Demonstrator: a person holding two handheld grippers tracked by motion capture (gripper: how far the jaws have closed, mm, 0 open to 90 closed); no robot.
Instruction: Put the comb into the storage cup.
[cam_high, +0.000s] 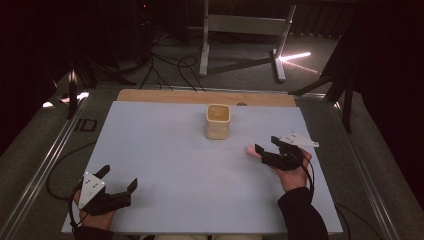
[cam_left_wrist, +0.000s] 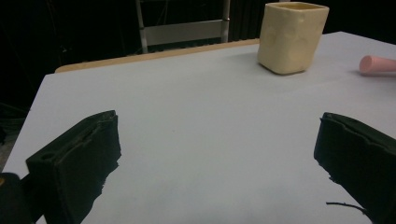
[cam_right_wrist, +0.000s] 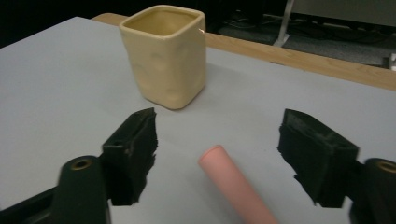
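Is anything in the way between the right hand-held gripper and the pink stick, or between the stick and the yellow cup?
Nothing visible. The pink stick lies flat between the open jaws of the right hand-held gripper, not yet pressed by either. The stretch of grey mat from the stick to the yellow cup is bare.

The right gripper (cam_right_wrist: 217, 149) is hovering low over the grey table (cam_right_wrist: 56, 79), its two black jaws standing apart with a pink cylinder (cam_right_wrist: 236, 186) lying between them. Neither jaw is touching the cylinder; a gap is showing on each side. The cylinder's rounded end is pointing toward the cream square cup (cam_right_wrist: 164, 56), which is standing upright on the table just beyond the jaws. A wooden strip (cam_right_wrist: 299, 58) is running along the table's edge behind the cup.
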